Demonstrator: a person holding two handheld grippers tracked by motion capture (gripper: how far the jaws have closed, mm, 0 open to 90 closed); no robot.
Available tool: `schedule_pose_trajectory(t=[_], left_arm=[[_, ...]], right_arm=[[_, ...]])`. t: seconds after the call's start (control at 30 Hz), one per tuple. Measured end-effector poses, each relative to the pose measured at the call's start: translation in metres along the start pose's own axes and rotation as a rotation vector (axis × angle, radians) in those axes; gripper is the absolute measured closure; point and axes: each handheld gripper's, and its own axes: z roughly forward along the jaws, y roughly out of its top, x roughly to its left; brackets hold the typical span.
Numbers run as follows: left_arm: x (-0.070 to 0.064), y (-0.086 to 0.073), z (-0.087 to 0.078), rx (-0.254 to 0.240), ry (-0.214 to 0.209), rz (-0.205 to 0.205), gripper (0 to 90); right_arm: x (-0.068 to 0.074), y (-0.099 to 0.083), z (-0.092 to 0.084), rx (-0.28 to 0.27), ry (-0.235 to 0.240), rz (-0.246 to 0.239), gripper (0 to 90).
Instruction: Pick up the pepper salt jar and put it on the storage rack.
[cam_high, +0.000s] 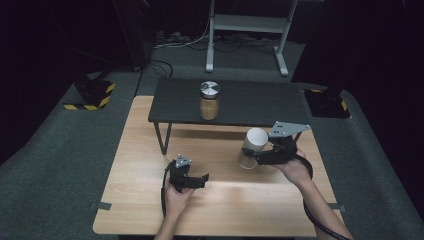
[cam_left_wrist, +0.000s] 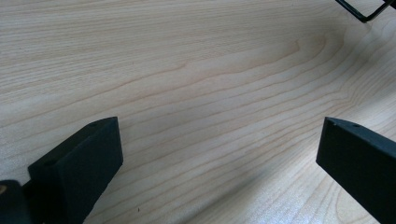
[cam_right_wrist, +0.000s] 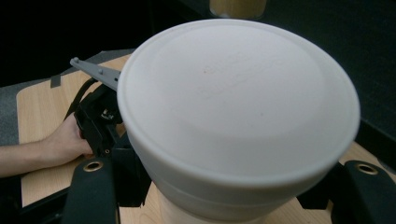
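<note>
While the left hand-held gripper (cam_high: 199, 179) rests with jaws spread above the table (cam_high: 135, 165), the right hand-held gripper (cam_high: 254, 159) grips the white-lidded jar (cam_high: 253, 147), lifted and tilted.

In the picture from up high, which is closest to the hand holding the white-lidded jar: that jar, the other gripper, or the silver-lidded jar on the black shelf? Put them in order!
Counting from the right gripper:
1. White-lidded jar: gripped in its jaws, so nearest.
2. Silver-lidded jar: up on the black shelf, behind and to the left.
3. Left gripper: at the table's near left, open over bare wood.
Two and three look too close to call.
</note>
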Motion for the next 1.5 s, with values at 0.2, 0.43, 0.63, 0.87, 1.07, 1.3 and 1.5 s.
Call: schedule_pose_trajectory(t=[0.2, 0.43, 0.63, 0.87, 1.07, 1.3, 1.5], left_arm=[[0.0, 0.0, 0.0, 0.0, 0.0, 0.0, 0.8], [0.0, 0.0, 0.0, 0.0, 0.0, -0.001, 0.8], [0.0, 0.0, 0.0, -0.001, -0.001, -0.002, 0.8], [0.001, -0.001, 0.0, -0.003, -0.006, -0.006, 0.8], [0.002, 0.0, 0.0, -0.002, -0.008, -0.003, 0.8], [0.002, 0.0, 0.0, -0.004, -0.009, -0.001, 0.8], [0.002, 0.0, -0.001, -0.002, -0.006, 0.003, 0.8]], right_arm=[[-0.004, 0.01, -0.004, -0.007, 0.008, -0.001, 34.6], [-0.01, 0.026, -0.012, -0.017, 0.016, -0.012, 34.6], [-0.013, 0.038, -0.018, -0.024, 0.025, -0.023, 34.6], [-0.016, 0.053, -0.026, -0.039, 0.019, -0.045, 34.7], [-0.023, 0.06, -0.03, -0.052, 0.016, -0.024, 34.7], [-0.023, 0.068, -0.034, -0.066, -0.004, -0.028, 34.7], [-0.027, 0.079, -0.034, -0.068, -0.028, -0.017, 34.7]])
